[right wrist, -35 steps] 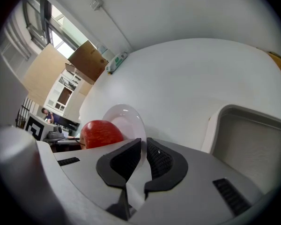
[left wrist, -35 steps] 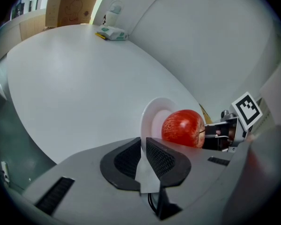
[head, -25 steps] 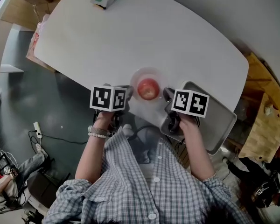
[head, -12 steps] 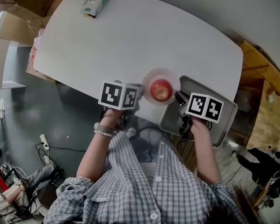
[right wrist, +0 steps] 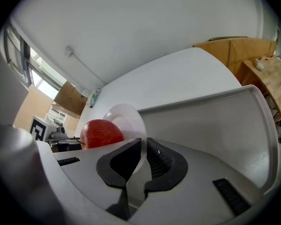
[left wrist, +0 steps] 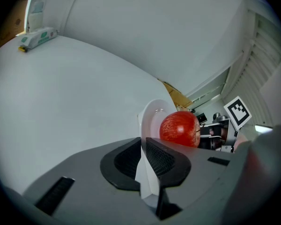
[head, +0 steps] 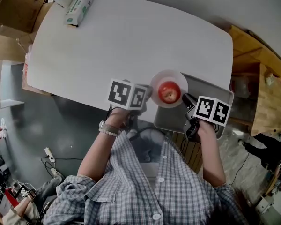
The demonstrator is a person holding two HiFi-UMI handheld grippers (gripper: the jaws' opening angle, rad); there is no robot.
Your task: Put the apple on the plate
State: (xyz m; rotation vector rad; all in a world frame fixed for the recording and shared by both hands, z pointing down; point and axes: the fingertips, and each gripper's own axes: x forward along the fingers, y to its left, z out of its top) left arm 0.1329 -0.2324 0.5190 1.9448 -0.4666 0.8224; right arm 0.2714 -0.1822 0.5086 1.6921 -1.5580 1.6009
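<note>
The round red apple (head: 169, 92) sits on the white plate (head: 160, 77) — the left gripper (left wrist: 144, 158) and the right gripper (right wrist: 143, 161) each pinch its rim tight.

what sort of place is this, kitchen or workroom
Probably a workroom or lab, not a kitchen: a large white table, brown cardboard boxes beside it, and a power strip with cables on the grey floor.

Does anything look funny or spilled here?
Nothing is spilled or broken. The apple sits on the plate. One odd bit: the plate overlaps the edge of the grey tray, with the left gripper and the right gripper each pinching its rim on opposite sides.
</note>
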